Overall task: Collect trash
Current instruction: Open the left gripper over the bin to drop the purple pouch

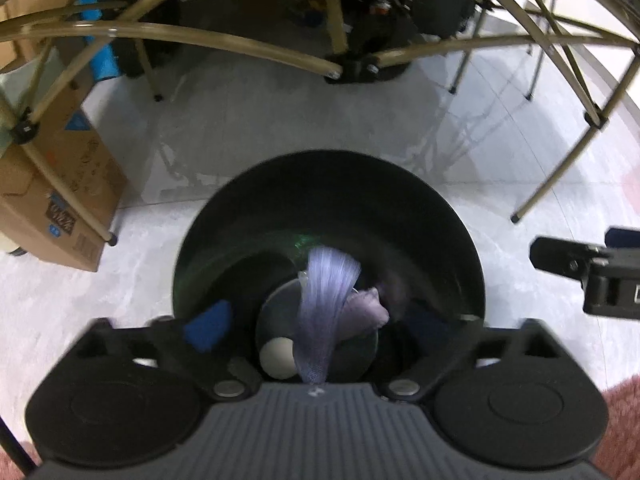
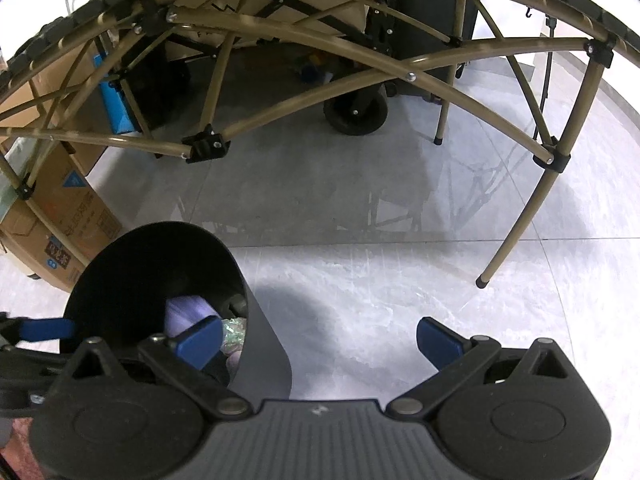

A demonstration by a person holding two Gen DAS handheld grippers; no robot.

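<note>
Pale grey floor tiles [image 2: 360, 208] lay under everything, and on them stood one black bin [image 1: 332, 200], round and open at the top. Inside it, a streaked, blurred piece of purple trash [image 1: 326, 300] showed between the rim and the bottom, with a crumpled lilac scrap [image 1: 368, 308] just to its right, one pale round object [image 1: 278, 358] near the bottom, and a bit of shiny greenish wrapping [image 2: 234, 330] seen from the other side.

One left gripper [image 1: 316, 320] pointed steeply down into the bin's mouth, its two blue-padded fingers [image 1: 210, 326] spread wide, pressing on nothing. One right gripper [image 2: 320, 340] hung just right of the bin, also tilted down over bare floor, its jaws wide apart and empty.

Farther off stood a tan folding table frame [image 2: 304, 64], a cardboard box [image 1: 60, 184] at the left, and one black wheel [image 2: 356, 114] beyond the frame.
</note>
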